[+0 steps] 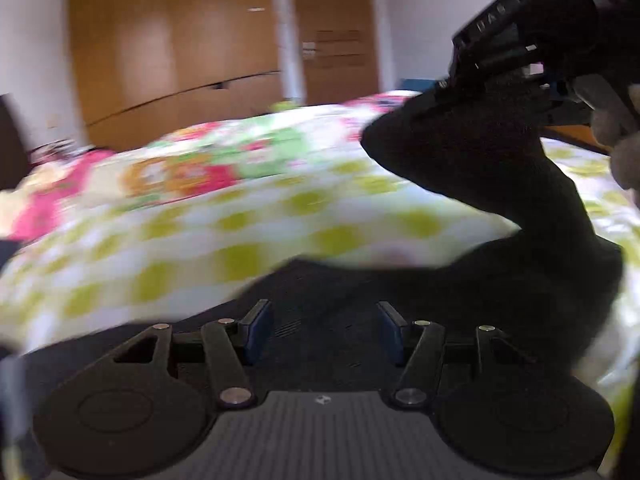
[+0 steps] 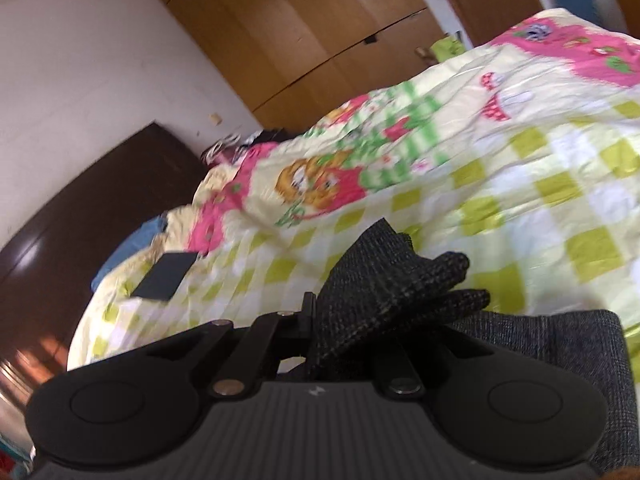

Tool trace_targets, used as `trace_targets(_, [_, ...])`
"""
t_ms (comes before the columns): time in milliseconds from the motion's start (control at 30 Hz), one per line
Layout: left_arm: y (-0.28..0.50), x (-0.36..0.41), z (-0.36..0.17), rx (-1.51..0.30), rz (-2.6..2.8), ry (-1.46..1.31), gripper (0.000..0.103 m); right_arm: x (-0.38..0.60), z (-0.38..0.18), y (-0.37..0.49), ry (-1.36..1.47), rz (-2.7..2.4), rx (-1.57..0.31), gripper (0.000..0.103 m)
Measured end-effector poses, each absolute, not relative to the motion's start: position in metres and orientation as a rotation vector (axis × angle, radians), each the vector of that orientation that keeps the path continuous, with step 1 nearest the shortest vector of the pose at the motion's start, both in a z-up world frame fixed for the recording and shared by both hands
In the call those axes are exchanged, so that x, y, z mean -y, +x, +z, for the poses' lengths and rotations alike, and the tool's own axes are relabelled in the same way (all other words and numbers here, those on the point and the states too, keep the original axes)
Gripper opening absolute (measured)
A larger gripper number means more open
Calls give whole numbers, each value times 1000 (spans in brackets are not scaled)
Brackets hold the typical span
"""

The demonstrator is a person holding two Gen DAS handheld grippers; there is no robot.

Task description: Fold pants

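- Right claw (image 2: pixel 352 320): pressed together on a bunched end of the dark woven pants (image 2: pixel 384 280); cloth fans out beyond the fingers and drapes off to the right.
- Left claw (image 1: pixel 324 332): spread, blue pads (image 1: pixel 256 332) apart with nothing between them, low over dark cloth.
- Pants (image 1: pixel 500 200) in the left wrist view: one end is lifted by the right claw (image 1: pixel 460 92); the rest trails down onto the bed and lies under the left claw.
- Bed: checked yellow-green quilt (image 2: pixel 540 184) with cartoon print; a dark flat object (image 2: pixel 166 276) lies well apart from the pants.
- Judgement: a fold is under way. Carry the raised end level, pin the lower cloth with the left claw, align edges before release.
- Risk: the bunched grip may leave a crooked fold.
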State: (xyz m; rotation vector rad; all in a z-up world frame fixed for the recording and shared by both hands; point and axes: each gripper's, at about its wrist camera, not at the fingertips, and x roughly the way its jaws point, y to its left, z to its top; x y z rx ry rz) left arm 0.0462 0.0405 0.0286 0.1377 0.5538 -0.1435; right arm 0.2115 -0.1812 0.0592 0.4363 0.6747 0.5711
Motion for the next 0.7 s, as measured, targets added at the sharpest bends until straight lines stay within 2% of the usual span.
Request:
trace_targets(300, [16,-138,5,-564,74,-57,69,18,36,177,119,707,-794,6])
trace_targets(567, [2,-171,3,-547,135,-198,69,-54,30,137,-260,707,-660,6])
trace_targets(700, [-1,-194,-1,-549,140,-300,69,-79,28,124,-355,736,-618,6])
